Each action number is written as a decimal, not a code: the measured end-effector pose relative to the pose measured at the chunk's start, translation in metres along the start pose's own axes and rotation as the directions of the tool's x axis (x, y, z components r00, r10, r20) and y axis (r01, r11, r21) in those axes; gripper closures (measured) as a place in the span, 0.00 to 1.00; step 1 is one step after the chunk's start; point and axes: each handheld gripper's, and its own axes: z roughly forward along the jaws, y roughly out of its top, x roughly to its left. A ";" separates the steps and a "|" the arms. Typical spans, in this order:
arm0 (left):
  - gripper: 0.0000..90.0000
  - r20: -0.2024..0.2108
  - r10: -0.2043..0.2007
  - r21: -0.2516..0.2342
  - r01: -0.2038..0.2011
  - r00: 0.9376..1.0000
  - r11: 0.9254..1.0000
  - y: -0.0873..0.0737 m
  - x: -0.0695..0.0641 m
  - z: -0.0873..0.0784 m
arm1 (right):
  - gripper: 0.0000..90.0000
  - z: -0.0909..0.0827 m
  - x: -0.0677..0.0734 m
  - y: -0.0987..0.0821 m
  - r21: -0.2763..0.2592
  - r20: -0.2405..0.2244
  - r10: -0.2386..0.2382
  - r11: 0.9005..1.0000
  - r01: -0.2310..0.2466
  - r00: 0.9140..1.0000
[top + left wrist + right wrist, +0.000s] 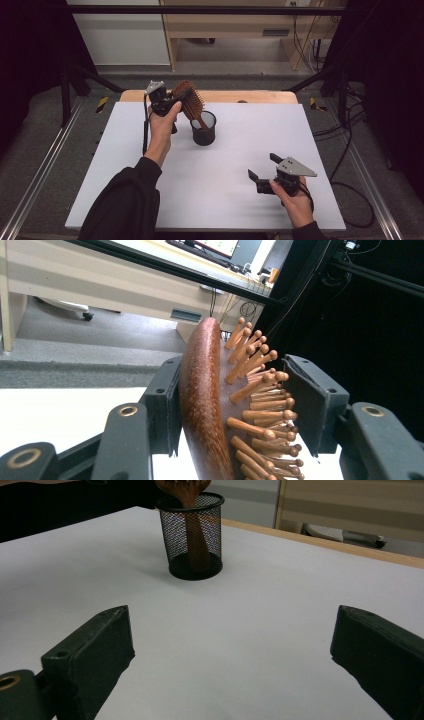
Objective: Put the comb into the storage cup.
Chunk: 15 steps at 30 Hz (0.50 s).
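The person's left forearm, in a dark sleeve, is reaching forward over the white counter (150, 200), and the left hand (161, 131) is holding the left gripper (172, 102) raised at the far side. Its fingers (162, 405) are clamping the head of a wooden hairbrush (189, 100), one pressing the smooth, rounded reddish-brown back and the other meeting the tips of the round-ended wooden pegs. The brush is leaning tilted, its handle going down into a black wire-mesh cup (204, 129) that is standing upright on the counter just right of that hand; through the mesh the handle is showing down to the cup's base.

The right hand (294, 200) is resting low near the counter's near right edge, holding the right gripper (262, 167) pointed toward the cup, well apart from it. Its blocky black fingers (95, 645) are standing wide apart with nothing between them.
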 end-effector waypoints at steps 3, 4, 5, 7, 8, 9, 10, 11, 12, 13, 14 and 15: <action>0.49 -0.006 0.002 0.003 -0.002 1.000 1.000 0.000 0.000 0.000 | 0.04 0.000 0.000 0.000 0.001 0.000 0.000 1.000 0.000 1.000; 0.48 -0.007 0.002 0.004 -0.002 1.000 1.000 0.000 0.000 0.000 | 0.04 0.000 0.000 0.000 0.001 -0.001 0.000 1.000 0.000 1.000; 0.48 -0.006 0.003 0.005 -0.003 1.000 1.000 0.000 0.001 0.000 | 0.04 0.000 0.000 0.000 0.002 -0.001 0.001 1.000 -0.001 1.000; 0.48 -0.007 0.008 0.008 -0.008 1.000 1.000 0.000 0.001 0.000 | 0.04 0.000 0.001 0.000 0.003 -0.003 -0.001 1.000 0.001 1.000; 0.48 -0.009 0.009 0.010 -0.009 1.000 1.000 0.000 0.002 0.000 | 0.04 0.000 0.001 0.000 0.003 -0.004 -0.001 1.000 0.001 1.000; 0.47 -0.009 0.011 0.011 -0.011 1.000 1.000 0.000 0.002 0.000 | 0.04 0.000 0.001 0.000 0.003 -0.004 0.000 1.000 0.000 1.000; 0.47 -0.007 0.013 0.012 -0.013 1.000 1.000 0.000 0.003 0.000 | 0.04 0.001 0.001 0.000 0.003 -0.004 0.000 1.000 0.000 1.000; 0.47 -0.007 0.014 0.014 -0.014 1.000 1.000 0.000 0.003 0.000 | 0.04 0.001 0.001 0.000 0.003 -0.005 -0.001 1.000 0.001 1.000; 0.47 -0.007 0.016 0.015 -0.016 1.000 1.000 0.000 0.003 0.000 | 0.04 0.001 0.001 0.000 0.004 -0.005 0.001 1.000 -0.001 1.000; 0.47 -0.008 0.017 0.015 -0.017 1.000 1.000 0.000 0.003 0.000 | 0.04 0.001 0.001 0.000 0.005 -0.005 0.001 1.000 -0.001 1.000; 0.47 -0.008 0.019 0.016 -0.018 1.000 1.000 0.000 0.003 0.000 | 0.04 0.001 0.001 0.000 0.005 -0.005 0.001 1.000 -0.001 1.000; 0.47 -0.007 0.019 0.016 -0.019 1.000 1.000 0.000 0.003 0.000 | 0.04 0.001 0.001 0.000 0.005 -0.005 0.001 1.000 -0.001 1.000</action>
